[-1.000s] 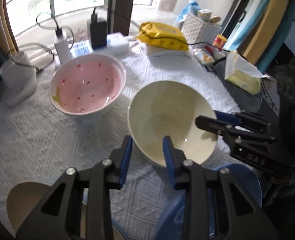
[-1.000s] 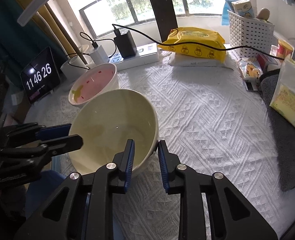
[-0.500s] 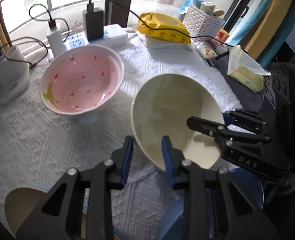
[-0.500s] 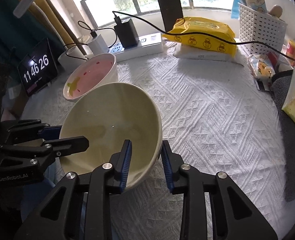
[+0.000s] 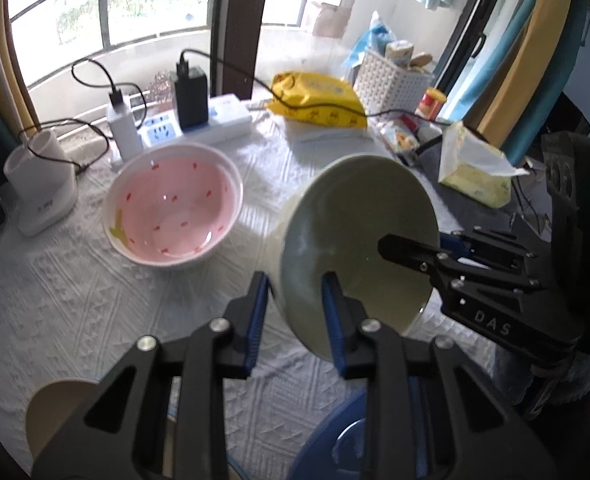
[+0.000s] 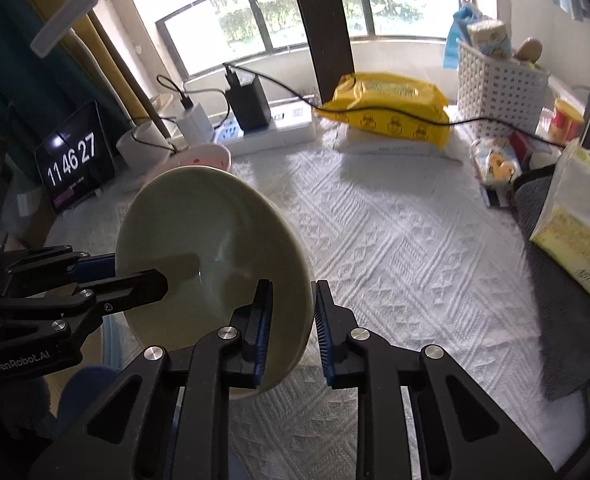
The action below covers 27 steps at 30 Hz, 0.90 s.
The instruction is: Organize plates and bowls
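Both claws are gripping the cream bowl (image 5: 359, 236) above the white tablecloth (image 6: 407, 248).
Left gripper (image 5: 295, 312) and right gripper (image 6: 293, 320) are each pinching opposite rim edges; the bowl is tilting steeply, its opening facing the left gripper's camera, beside the upright pink bowl (image 5: 175, 204).

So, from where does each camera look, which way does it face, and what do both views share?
Left wrist: sits on the left tongs, looks forward over the white tablecloth toward the window; its fingers clamp the cream bowl; the right tongs enter from the right.
Right wrist: sits on the right tongs, faces the window too; its fingers clamp the same bowl's rim; the left tongs enter from the left.
Shared: the cream bowl, pink bowl, yellow pack.
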Tool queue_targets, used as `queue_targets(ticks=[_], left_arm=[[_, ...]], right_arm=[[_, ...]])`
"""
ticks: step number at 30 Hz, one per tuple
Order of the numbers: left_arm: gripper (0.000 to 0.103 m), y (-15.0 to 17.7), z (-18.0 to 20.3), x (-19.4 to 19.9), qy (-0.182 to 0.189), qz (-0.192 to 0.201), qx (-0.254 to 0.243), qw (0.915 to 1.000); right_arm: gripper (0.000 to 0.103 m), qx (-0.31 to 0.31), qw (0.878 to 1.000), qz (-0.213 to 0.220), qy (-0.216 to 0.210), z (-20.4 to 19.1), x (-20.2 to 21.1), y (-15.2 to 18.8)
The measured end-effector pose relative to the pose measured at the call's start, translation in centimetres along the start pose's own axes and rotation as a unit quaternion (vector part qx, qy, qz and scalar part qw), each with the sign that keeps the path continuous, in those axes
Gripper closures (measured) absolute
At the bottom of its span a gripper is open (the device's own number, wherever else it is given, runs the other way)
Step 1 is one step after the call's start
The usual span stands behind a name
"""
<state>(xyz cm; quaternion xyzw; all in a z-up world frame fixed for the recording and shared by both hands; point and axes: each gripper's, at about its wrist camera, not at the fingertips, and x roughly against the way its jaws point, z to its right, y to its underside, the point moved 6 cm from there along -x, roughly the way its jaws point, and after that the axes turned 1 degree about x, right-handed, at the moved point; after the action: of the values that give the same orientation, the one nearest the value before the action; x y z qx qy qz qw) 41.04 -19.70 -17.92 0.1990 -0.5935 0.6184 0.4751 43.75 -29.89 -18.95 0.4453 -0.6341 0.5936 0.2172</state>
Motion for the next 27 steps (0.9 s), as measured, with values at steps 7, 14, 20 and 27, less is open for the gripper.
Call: queue_targets(ticks=[7,14,20,27], left_arm=[[0.075,-1.1,0.6,2.3,-0.004,0.035,-0.005,0.9994],[0.075,-1.4,0.8,4.2,-0.002,0.055,-0.005,0.9985],[0.075,-0.8,1.0,5.6,-0.002,0.064,-0.008,0.9979],[0.075,-0.3,1.1,7.5,0.000,0.078,-0.006,0.9969]], right_arm=[[0.080,0.003,0.999,0.036,0.005,-0.4,2.2,-1.5],[0.081,0.011,0.999,0.053,0.009,-1.5,4.1,-2.5],[0.080,0.012,0.998,0.055,0.011,-2.2,5.3,-2.4],[0.080,0.020,0.998,0.061,0.014,-3.5,6.8,-2.0]])
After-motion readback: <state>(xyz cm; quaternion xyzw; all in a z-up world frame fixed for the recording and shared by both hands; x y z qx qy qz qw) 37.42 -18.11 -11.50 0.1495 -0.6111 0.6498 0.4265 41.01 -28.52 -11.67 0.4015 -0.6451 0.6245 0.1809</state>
